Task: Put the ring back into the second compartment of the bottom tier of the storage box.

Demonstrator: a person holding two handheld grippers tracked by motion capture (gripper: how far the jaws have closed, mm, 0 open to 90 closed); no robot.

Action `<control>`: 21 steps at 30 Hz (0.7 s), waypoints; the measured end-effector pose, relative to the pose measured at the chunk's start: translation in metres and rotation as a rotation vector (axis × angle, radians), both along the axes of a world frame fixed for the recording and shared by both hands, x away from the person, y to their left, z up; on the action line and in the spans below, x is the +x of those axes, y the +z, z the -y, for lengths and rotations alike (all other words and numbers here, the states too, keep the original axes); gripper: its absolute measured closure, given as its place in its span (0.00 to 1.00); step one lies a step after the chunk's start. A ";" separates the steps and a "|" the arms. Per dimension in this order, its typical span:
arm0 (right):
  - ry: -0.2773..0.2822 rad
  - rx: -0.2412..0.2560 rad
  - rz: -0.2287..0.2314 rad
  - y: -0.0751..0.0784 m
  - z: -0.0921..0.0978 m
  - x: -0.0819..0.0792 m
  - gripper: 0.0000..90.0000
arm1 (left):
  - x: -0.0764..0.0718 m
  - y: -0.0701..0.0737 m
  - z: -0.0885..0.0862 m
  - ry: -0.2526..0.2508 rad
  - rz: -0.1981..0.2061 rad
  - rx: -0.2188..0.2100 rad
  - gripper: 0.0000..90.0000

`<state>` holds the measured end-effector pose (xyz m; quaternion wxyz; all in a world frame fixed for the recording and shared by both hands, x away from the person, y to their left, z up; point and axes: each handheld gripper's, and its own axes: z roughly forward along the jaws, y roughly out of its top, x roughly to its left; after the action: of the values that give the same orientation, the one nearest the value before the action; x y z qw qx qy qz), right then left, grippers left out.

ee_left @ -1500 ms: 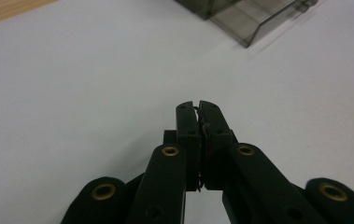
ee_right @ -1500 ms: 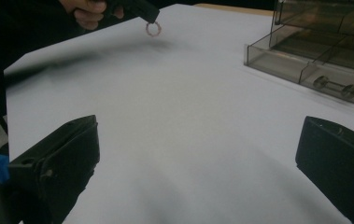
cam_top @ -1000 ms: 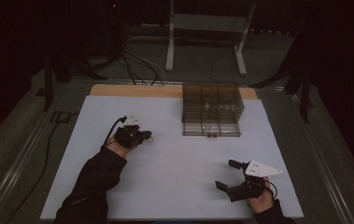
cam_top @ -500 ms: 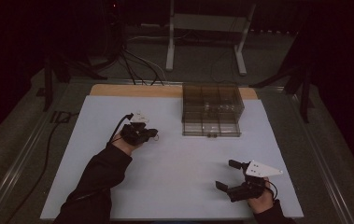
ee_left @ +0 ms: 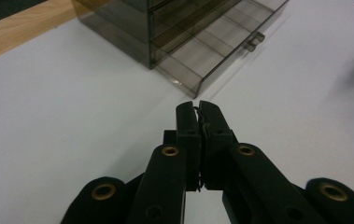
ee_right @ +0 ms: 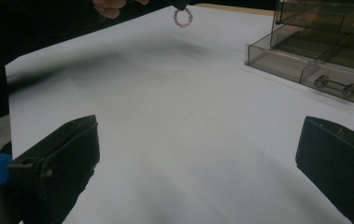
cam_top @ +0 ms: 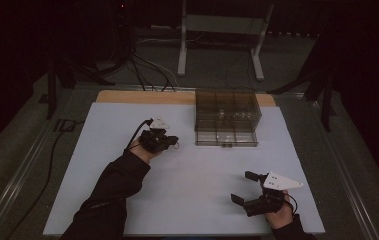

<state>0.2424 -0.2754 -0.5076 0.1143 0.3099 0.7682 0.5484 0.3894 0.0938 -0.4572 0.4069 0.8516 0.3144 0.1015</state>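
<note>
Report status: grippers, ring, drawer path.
Left gripper shut on small ring, held above the table. Right gripper open, idle. Bottom drawer open, path clear.

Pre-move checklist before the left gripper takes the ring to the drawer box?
1. Left gripper shut on the ring: ok; the ring hangs below its jaws in the right gripper view.
2. Bottom drawer of the drawer box pulled out: ok.
3. Drawer compartments free: ok as far as they show.
4. White tabletop between left gripper and box unobstructed: ok.
5. Right gripper open, near the front edge, away from the path: ok.
6. How firmly the ring is held: cannot tell.
</note>
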 end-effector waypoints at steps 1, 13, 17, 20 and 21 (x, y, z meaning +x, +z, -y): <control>0.000 0.000 0.000 0.000 0.000 0.000 0.00 | 0.000 0.000 0.000 0.000 0.000 0.000 1.00; -0.001 -0.001 -0.002 0.000 0.000 0.000 0.00 | 0.002 0.005 0.020 -0.040 0.001 -0.007 1.00; 0.001 0.001 -0.004 0.000 0.000 0.000 0.00 | 0.004 0.008 0.031 -0.058 0.002 -0.020 1.00; 0.004 -0.001 -0.003 0.000 0.000 0.000 0.00 | 0.005 0.009 0.037 -0.069 0.005 -0.019 1.00; 0.002 -0.001 -0.003 0.000 0.000 0.000 0.00 | 0.006 0.010 0.039 -0.072 0.004 -0.019 1.00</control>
<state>0.2420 -0.2756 -0.5079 0.1127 0.3101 0.7691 0.5474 0.3951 0.0551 -0.4474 0.4191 0.8583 0.2836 0.0855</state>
